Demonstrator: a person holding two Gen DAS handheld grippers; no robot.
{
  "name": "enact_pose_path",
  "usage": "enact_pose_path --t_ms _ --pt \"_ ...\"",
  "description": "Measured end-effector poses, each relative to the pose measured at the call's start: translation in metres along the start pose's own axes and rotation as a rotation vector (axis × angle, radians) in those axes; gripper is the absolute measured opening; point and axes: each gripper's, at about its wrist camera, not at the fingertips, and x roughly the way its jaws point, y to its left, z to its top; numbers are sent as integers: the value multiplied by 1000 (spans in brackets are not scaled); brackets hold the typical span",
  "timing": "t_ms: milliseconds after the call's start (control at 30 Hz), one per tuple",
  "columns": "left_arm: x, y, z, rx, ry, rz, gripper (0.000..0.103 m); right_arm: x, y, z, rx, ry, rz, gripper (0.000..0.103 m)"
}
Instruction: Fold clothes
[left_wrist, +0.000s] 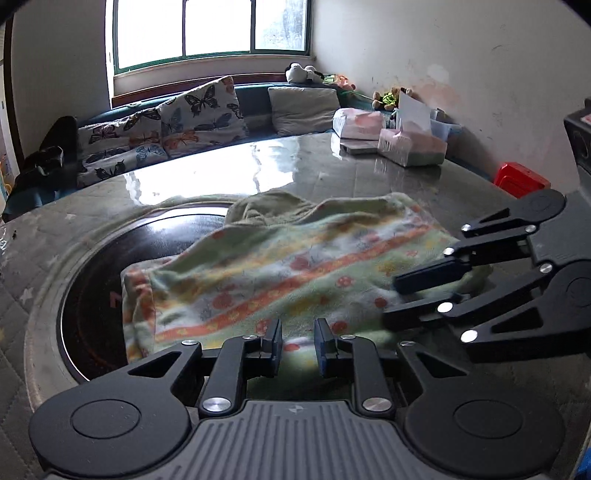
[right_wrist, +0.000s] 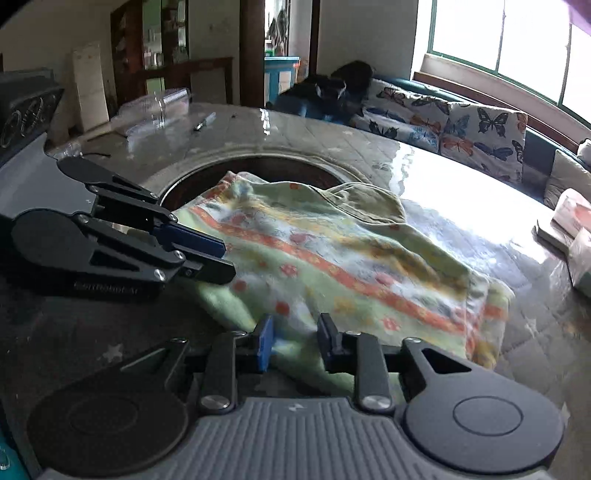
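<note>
**Hand-held grippers pinch the near hem of a fleecy green cloth**

Both hand-held grippers sit at the near edge of the cloth, side by side. In its own wrist view the left hand-held gripper (left_wrist: 298, 345) has its jaws drawn narrow with the green hem running between them; it looks pinched, though blur leaves the pad contact unsure. The right hand-held gripper (right_wrist: 294, 345) is just as narrow, with a fold of the same hem bunched between its pads, so it appears to have hold too.

The cloth (left_wrist: 280, 266) lies spread on the glossy surface (left_wrist: 388, 173), its far-left part draped over a dark round inset (left_wrist: 92, 295) in the top. It is pale green with orange bands and small red and yellow motifs, and a plain olive flap (left_wrist: 266, 210) is turned over at the far edge.

By its nap and soft rumpling I judge it light, limp and fleecy: it will sag between two grips and drag on the surface rather than slide. The near corners, held well apart, seem the best places to take it, to keep the hem taut for folding.
</note>
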Motion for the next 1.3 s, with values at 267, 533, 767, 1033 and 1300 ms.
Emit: enact_pose_path --t_ms 267,533,767,1033,1300 --pt "-1 0 -2 -3 -1 5 22 -22 -33 -26 130 -3 -87 23" --pt "-4 11 4 -33 10 12 23 -33 -52 -25 162 0 -111 19" --pt "3 41 24 -88 13 76 23 -11 -69 11 162 -28 -104 21" --pt "31 61 46 -131 30 74 21 33 -105 27 254 16 -107 21" --pt "60 62 68 -144 37 41 20 30 -102 40 232 -8 -109 22"
